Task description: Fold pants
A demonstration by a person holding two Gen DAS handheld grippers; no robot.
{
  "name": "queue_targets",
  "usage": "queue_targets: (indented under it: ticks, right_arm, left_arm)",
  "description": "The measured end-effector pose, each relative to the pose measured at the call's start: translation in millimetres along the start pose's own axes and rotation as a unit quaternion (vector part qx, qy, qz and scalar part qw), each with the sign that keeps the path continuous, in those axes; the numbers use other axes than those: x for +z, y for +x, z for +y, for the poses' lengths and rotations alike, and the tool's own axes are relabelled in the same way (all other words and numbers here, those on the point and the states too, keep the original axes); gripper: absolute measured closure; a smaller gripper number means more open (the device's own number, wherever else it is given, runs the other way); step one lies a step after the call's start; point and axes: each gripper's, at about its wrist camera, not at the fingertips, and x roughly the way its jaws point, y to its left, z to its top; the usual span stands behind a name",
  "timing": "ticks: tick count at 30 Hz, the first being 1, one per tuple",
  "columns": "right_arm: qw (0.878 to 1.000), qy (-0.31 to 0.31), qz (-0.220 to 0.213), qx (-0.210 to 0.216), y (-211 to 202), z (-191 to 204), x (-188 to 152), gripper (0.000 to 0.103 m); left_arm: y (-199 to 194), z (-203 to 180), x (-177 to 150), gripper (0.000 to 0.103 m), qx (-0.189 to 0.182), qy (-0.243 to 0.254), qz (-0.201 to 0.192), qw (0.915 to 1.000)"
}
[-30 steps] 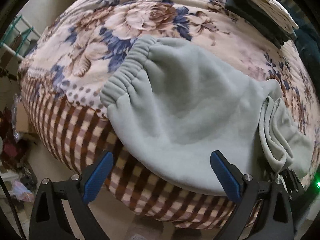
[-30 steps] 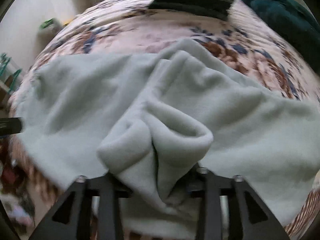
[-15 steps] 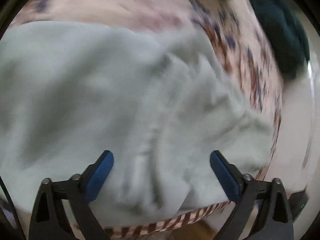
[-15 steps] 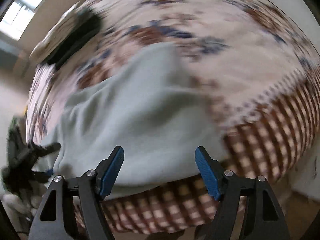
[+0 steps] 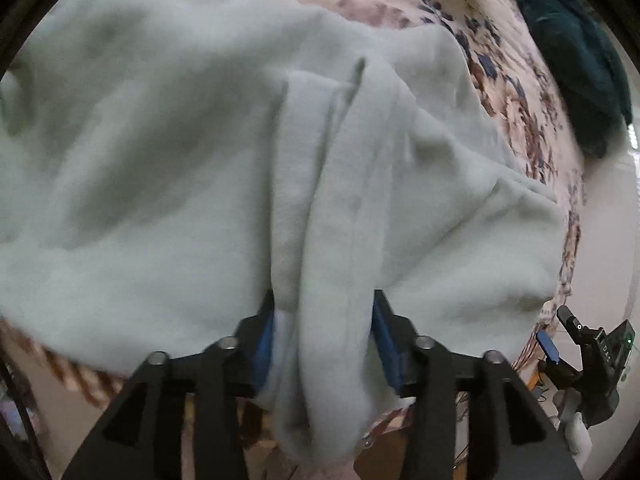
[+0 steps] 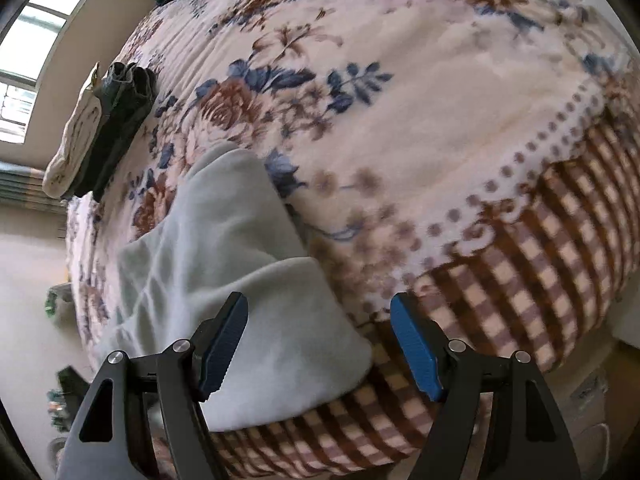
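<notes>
A bed (image 6: 420,92) fills both views, covered by a cream blanket printed with brown and blue flowers, whose hanging edge (image 6: 532,280) carries a brown-and-cream check below a row of dots. On it lie the pale grey-green fleece pants (image 5: 160,168), spread wide across the near side of the bed in the left wrist view, with their lower edge hanging over the checked border. In the right wrist view one end of the pants (image 6: 256,292) reaches the same bed edge.

A dark teal blanket or cushion (image 5: 576,64) sits bunched at the far corner of the bed. A stack of folded clothes (image 6: 104,120), dark pieces with a cream patterned one against them, rests well apart from the pants near the far side. A window (image 6: 36,52) shows beyond it.

The left gripper (image 5: 324,344) has just been closing, and its blue-padded fingers (image 5: 264,344) now press from both sides on a thick bunched fold of the pants that runs up between them and hangs below. The right gripper (image 6: 320,348) stands with its blue fingers (image 6: 224,344) wide apart over the bed edge; the pants' end lies under the left finger and reaches into the gap, yet neither pad squeezes it. In the left wrist view the right gripper appears small at the lower right, beside the bed.
</notes>
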Motion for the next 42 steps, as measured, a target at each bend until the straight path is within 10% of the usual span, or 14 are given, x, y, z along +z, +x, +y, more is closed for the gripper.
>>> queue_targets:
  ticks: [6,13,14,16,21,24,32,35,39,42]
  right_arm:
    - [0.999,-0.006,0.014,0.036,8,2,1,0.027]
    - [0.993,0.047,0.023,0.11,20,-33,-12,0.027]
    - [0.993,0.05,0.034,0.097,24,-37,-14,0.039]
    - [0.989,0.074,0.031,0.12,29,-49,-17,0.069]
    - [0.964,0.171,0.033,0.202,43,-80,-28,0.069]
    - [0.941,0.245,0.043,0.231,51,-100,-38,0.068]
    - [0.869,0.358,0.08,0.333,84,-120,-66,0.049]
    - [0.832,0.389,0.079,0.387,101,-114,-70,0.057]
    - [0.848,0.383,0.068,0.359,96,-104,-68,0.082]
    - [0.875,0.358,0.061,0.321,82,-97,-68,0.083]
  left_arm:
    - [-93,-67,-6,0.032,0.056,0.117,-0.117,0.9847]
    - [-23,-246,53,0.031,-0.034,0.315,-0.028,0.9479]
    - [-11,-264,58,0.031,-0.029,0.332,-0.016,0.9427]
    - [31,-312,62,0.031,-0.017,0.385,0.036,0.9221]
    - [114,-368,42,0.031,0.101,0.505,0.116,0.8492]
    - [137,-373,38,0.031,0.146,0.529,0.126,0.8265]
    - [161,-366,53,0.032,0.161,0.496,0.16,0.8378]
    - [166,-368,49,0.061,0.15,0.506,0.152,0.8356]
    - [157,-367,49,0.071,0.138,0.519,0.125,0.8341]
    - [156,-359,70,0.072,0.109,0.47,0.15,0.8628]
